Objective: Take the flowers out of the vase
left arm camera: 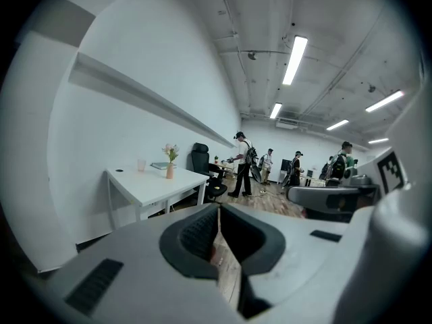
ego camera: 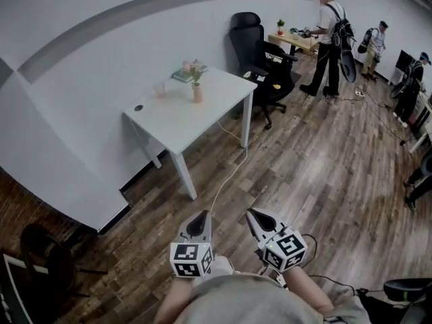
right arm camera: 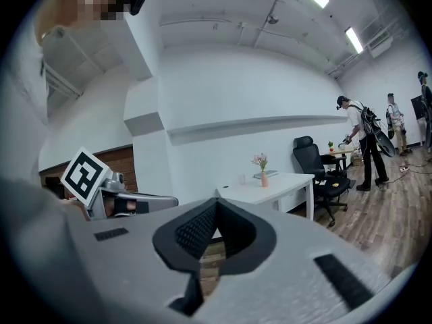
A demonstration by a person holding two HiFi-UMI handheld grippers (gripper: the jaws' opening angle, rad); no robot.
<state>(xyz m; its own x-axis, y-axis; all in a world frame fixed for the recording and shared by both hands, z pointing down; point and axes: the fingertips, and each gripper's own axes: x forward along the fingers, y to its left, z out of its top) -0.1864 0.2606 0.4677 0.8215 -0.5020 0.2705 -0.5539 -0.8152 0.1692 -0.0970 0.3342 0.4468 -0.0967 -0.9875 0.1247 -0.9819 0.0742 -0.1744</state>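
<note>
A small orange vase [ego camera: 197, 93] with pale pink flowers [ego camera: 195, 69] stands on the white table [ego camera: 182, 117] by the wall, far ahead of me. It also shows in the left gripper view as the vase [left arm camera: 170, 171] with flowers [left arm camera: 170, 152], and in the right gripper view as the vase [right arm camera: 264, 178] with flowers [right arm camera: 260, 160]. My left gripper [ego camera: 201, 216] and right gripper [ego camera: 253, 215] hang side by side over the wooden floor, well short of the table. Both are shut with nothing between the jaws.
A clear cup [ego camera: 160, 90] and a book [ego camera: 182, 75] share the table. A black office chair [ego camera: 260, 56] stands past its right end. A white cable [ego camera: 226, 174] trails from the table across the floor. Several people [ego camera: 329, 39] stand at the far right.
</note>
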